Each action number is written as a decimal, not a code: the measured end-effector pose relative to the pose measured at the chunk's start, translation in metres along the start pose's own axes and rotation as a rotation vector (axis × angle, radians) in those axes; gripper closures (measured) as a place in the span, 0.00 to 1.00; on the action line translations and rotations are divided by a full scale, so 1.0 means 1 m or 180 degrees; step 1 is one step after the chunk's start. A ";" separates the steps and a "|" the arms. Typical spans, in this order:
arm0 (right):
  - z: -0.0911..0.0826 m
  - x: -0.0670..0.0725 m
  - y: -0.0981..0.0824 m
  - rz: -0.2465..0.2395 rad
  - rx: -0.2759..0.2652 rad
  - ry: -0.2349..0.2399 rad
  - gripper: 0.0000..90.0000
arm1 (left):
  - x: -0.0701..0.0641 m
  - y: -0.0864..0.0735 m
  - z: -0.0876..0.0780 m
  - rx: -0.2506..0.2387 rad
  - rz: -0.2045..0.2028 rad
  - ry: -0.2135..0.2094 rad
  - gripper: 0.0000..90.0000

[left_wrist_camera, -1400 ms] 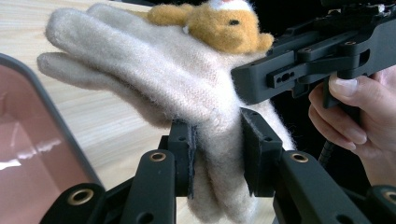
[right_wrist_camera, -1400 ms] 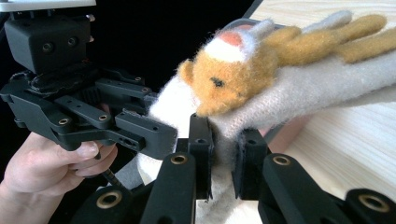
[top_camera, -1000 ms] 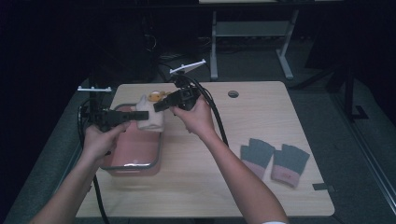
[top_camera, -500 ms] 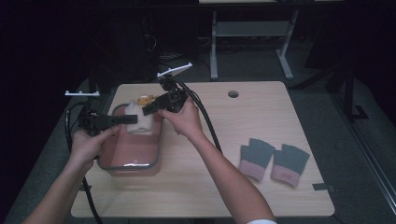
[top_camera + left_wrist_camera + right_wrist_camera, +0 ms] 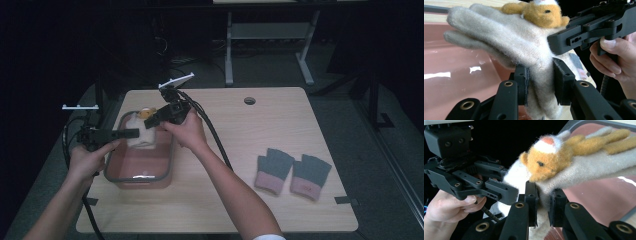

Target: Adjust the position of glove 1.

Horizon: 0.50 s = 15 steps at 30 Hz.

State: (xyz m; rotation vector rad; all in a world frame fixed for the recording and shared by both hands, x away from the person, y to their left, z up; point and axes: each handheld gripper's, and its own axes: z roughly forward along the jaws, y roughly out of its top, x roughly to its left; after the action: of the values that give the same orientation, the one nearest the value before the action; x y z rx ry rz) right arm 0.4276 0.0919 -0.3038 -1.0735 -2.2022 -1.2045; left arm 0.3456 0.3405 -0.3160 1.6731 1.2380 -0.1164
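left gripper (image 5: 540, 82) clamps cream glove (image 5: 506, 42) | right gripper (image 5: 543, 203) too | cuff hidden

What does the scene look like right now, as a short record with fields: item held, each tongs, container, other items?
item held: cream knit glove with an orange plush animal on it, held above the tub
left tongs: shut on the glove's cuff end
right tongs: shut on the glove beside the plush animal
container: pink plastic tub with a grey rim, at the table's left side
other items: pair of grey and pink fingerless gloves lying flat at the right of the table
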 end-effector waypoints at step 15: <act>0.034 -0.016 -0.005 0.0110 0.0195 0.0019 0.89 | 0.028 -0.019 0.005 0.0126 -0.0234 0.0063 0.75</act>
State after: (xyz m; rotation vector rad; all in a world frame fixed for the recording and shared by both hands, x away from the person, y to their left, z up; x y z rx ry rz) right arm 0.4345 0.1119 -0.3355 -1.0775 -2.1923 -1.1167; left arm 0.3471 0.3544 -0.3471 1.6667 1.3199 -0.1707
